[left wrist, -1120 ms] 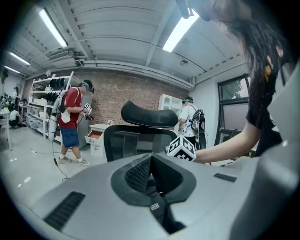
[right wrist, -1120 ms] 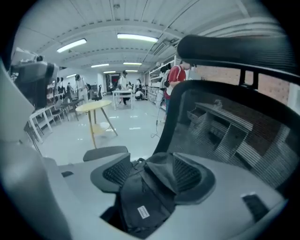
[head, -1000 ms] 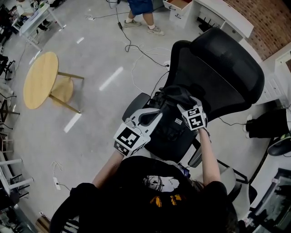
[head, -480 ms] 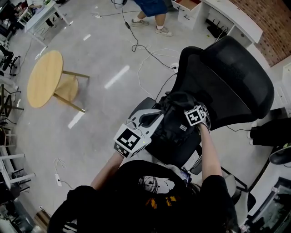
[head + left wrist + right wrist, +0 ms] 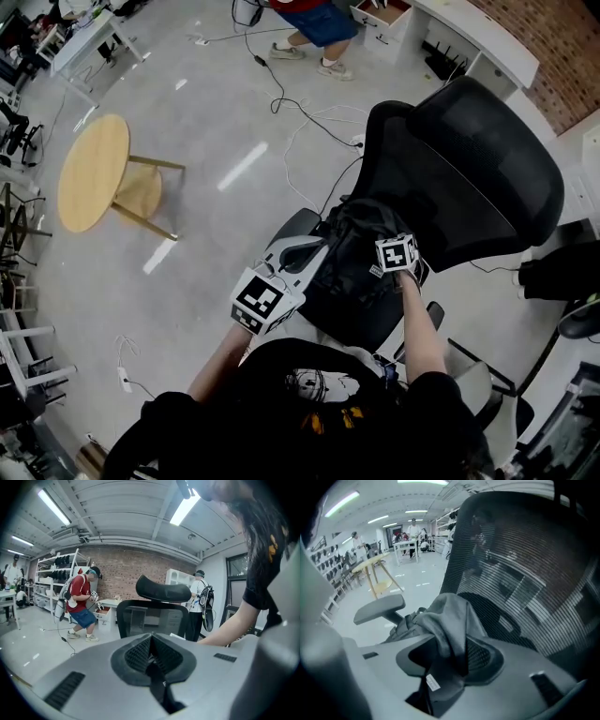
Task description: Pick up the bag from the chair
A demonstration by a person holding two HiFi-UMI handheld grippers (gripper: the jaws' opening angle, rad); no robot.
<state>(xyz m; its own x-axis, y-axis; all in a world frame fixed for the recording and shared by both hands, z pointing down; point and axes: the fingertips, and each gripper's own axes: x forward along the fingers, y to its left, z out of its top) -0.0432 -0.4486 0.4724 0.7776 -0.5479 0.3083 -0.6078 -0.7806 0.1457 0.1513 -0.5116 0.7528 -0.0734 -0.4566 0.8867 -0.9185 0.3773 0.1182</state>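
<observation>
On the chair seat: the bag (image 5: 359,225), dark and slumped in a heap against the backrest. It doesn't look lifted off yet.
Chair (image 5: 487,159): black mesh office type; in the head view the backrest rises at 2 o'clock of the bag, and an armrest (image 5: 379,609) sticks out at about 9 o'clock of it.
Right gripper (image 5: 450,654): in the head view it's at 4 o'clock of the bag, pointing steeply down into it. Its fingers (image 5: 487,657) have just been closing, and a thick fold of grey fabric with a small white label (image 5: 432,683) is bunched between them. Looks like a pinch on cloth to me, not on anything solid.
Left gripper (image 5: 152,657): at 8 o'clock of the bag, lying much flatter. Fingers are together on a thin dark strap (image 5: 157,682) that runs down out of the gap.
How the bag will handle: soft and floppy, zero stiffness, so it'll sag and swing once it leaves the seat. I can't judge the weight from here, but the way it droops makes me guess it isn't stuffed full.
Slip risk: smooth-looking fabric, and a loose fold can creep out of a pinch, so I'd want a deep bite.
Where to grab: strap or top handle beats loose cloth, since that's where the load is meant to go. I'd take both holds up together so it hangs straight.
Snag watch: dangling straps could catch the armrest on the way up.
</observation>
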